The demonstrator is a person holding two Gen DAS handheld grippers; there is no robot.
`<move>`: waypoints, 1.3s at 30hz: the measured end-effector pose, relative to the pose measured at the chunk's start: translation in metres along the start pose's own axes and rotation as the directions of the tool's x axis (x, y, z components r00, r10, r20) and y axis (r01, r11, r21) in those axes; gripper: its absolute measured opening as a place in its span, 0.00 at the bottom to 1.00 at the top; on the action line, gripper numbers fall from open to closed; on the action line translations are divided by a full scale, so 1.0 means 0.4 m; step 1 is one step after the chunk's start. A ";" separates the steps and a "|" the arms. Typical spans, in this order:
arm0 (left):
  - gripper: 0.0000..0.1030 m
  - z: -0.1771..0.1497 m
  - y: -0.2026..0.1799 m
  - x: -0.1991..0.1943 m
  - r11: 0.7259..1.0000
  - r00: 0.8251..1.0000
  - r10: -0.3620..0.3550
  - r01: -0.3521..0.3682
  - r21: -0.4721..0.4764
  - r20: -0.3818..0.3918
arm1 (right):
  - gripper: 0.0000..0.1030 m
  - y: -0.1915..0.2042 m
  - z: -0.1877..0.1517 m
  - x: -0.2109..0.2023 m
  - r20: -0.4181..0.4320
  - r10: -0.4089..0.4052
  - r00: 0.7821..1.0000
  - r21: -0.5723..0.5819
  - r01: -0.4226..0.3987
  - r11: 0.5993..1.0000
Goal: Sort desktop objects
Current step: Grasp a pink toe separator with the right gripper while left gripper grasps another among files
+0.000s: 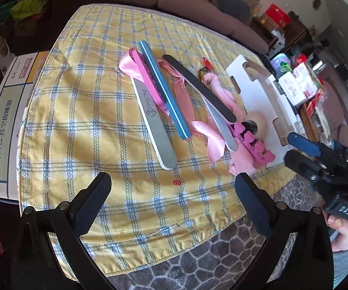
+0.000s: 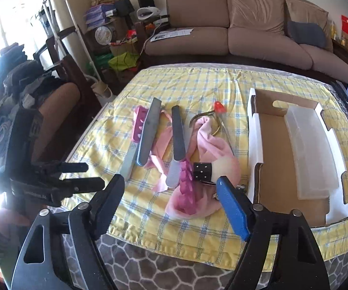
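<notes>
Nail-care items lie in a pile on the yellow checked cloth (image 1: 77,120): a grey nail file (image 1: 153,120), a blue buffer (image 1: 164,89), a black file (image 1: 198,87), pink toe separators (image 1: 256,145), a powder brush (image 2: 212,169), a pink cloth (image 2: 210,145) and cuticle nippers (image 2: 212,118). An open cardboard box (image 2: 275,149) with a clear plastic lid (image 2: 312,149) sits to the right. My left gripper (image 1: 174,193) is open and empty, short of the pile. My right gripper (image 2: 169,188) is open and empty near the toe separators (image 2: 188,186).
A brown sofa (image 2: 234,31) stands behind the table. Cluttered shelves and boxes (image 2: 116,31) are at the far left. A patterned grey rug (image 2: 174,270) lies under the table's near edge. A printed box (image 1: 7,120) sits left of the cloth.
</notes>
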State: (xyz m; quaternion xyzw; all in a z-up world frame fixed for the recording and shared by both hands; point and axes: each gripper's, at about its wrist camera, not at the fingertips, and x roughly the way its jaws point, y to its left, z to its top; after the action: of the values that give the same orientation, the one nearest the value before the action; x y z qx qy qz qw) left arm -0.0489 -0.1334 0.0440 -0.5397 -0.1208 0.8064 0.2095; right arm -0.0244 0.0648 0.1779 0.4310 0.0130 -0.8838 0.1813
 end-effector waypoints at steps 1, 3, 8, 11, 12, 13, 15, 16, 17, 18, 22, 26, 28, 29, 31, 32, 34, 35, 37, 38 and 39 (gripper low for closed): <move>0.94 0.000 -0.002 0.001 1.000 1.000 -0.007 0.007 0.001 -0.003 | 0.65 0.007 -0.003 0.018 -0.016 -0.022 1.000 -0.017 0.021 1.000; 0.92 -0.002 -0.008 0.004 1.000 1.000 -0.016 0.016 0.004 -0.013 | 0.54 0.015 -0.011 0.052 -0.049 -0.051 0.998 -0.045 0.049 0.998; 0.86 -0.003 -0.027 0.005 0.999 1.000 -0.020 0.021 0.029 -0.014 | 0.19 0.011 -0.030 0.114 -0.115 -0.095 0.989 -0.076 0.087 0.993; 0.80 0.001 -0.022 0.007 0.999 0.999 -0.043 0.043 0.012 -0.021 | 0.12 0.001 -0.037 0.115 -0.112 -0.103 0.988 -0.066 0.096 0.993; 0.80 0.003 -0.018 0.007 0.999 0.998 -0.051 0.051 0.004 -0.023 | 0.11 -0.006 -0.035 0.106 -0.099 -0.089 0.991 -0.047 0.085 0.995; 0.79 0.004 -0.013 0.007 0.998 0.998 -0.059 0.059 -0.005 -0.023 | 0.10 -0.010 -0.033 0.094 -0.088 -0.072 0.993 -0.027 0.070 0.997; 0.79 0.006 -0.001 0.005 0.997 0.998 -0.068 0.067 -0.027 -0.017 | 0.10 -0.025 -0.026 0.066 -0.066 -0.027 0.997 0.017 0.028 0.999; 0.79 0.009 0.007 0.004 0.997 0.998 -0.066 0.066 -0.041 -0.013 | 0.09 -0.026 -0.023 0.052 -0.056 -0.011 0.998 0.030 0.012 0.999; 0.79 0.014 0.015 0.004 0.997 0.998 -0.060 0.060 -0.051 -0.009 | 0.09 -0.028 -0.021 0.035 -0.045 0.005 0.999 0.041 -0.003 0.999; 0.79 0.020 0.024 0.004 0.997 0.999 -0.052 0.052 -0.061 -0.002 | 0.09 -0.029 -0.019 0.017 -0.032 0.018 0.999 0.050 -0.016 0.999; 0.79 0.055 0.052 -0.003 0.994 0.998 -0.054 0.057 -0.094 0.034 | 0.08 -0.030 -0.017 -0.034 0.007 0.065 0.998 0.080 -0.065 0.995; 0.65 0.105 0.060 0.024 0.996 0.999 -0.015 0.019 -0.085 0.047 | 0.09 -0.020 -0.018 -0.024 -0.012 0.043 0.999 0.064 -0.043 0.997; 0.65 0.135 0.064 0.052 0.997 0.999 0.008 -0.005 -0.083 0.039 | 0.12 -0.016 -0.023 -0.012 -0.021 0.017 1.000 0.045 -0.016 0.999; 0.65 0.147 0.067 0.065 0.996 0.999 0.010 -0.007 -0.085 0.035 | 0.12 -0.014 -0.028 -0.007 -0.024 0.010 1.000 0.037 -0.009 0.999; 0.65 0.175 0.065 0.091 0.997 0.999 0.026 -0.023 -0.076 0.034 | 0.20 -0.010 -0.041 0.003 -0.040 -0.003 0.999 0.004 0.003 1.000; 0.65 0.188 0.065 0.103 0.997 0.999 0.042 -0.039 -0.072 0.034 | 0.31 -0.002 -0.050 0.010 -0.054 -0.019 0.998 -0.026 0.018 1.000; 0.65 0.213 0.072 0.132 0.996 0.999 0.041 -0.039 -0.076 0.023 | 0.36 0.015 -0.069 0.024 -0.082 -0.040 0.996 -0.087 0.033 0.996; 0.65 0.222 0.077 0.145 0.996 0.999 0.043 -0.041 -0.082 0.015 | 0.39 0.021 -0.079 0.031 -0.095 -0.038 0.995 -0.111 0.027 0.993; 0.65 0.240 0.087 0.169 0.995 0.999 0.047 -0.046 -0.091 0.004 | 0.41 0.037 -0.097 0.050 -0.120 -0.033 0.992 -0.158 0.014 0.987; 0.65 0.247 0.090 0.178 0.995 0.999 0.047 -0.046 -0.091 0.003 | 0.43 0.043 -0.105 0.062 -0.136 -0.029 0.990 -0.175 0.005 0.985; 0.65 0.254 0.092 0.184 0.995 0.999 0.046 -0.045 -0.090 0.005 | 0.44 0.047 -0.112 0.075 -0.153 -0.023 0.988 -0.188 -0.006 0.982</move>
State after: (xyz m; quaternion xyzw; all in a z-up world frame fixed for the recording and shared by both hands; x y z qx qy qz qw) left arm -0.1745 -0.1280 0.0077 -0.5485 -0.1452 0.8065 0.1664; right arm -0.0011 0.0459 0.1292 0.4789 0.1124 -0.8435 0.2158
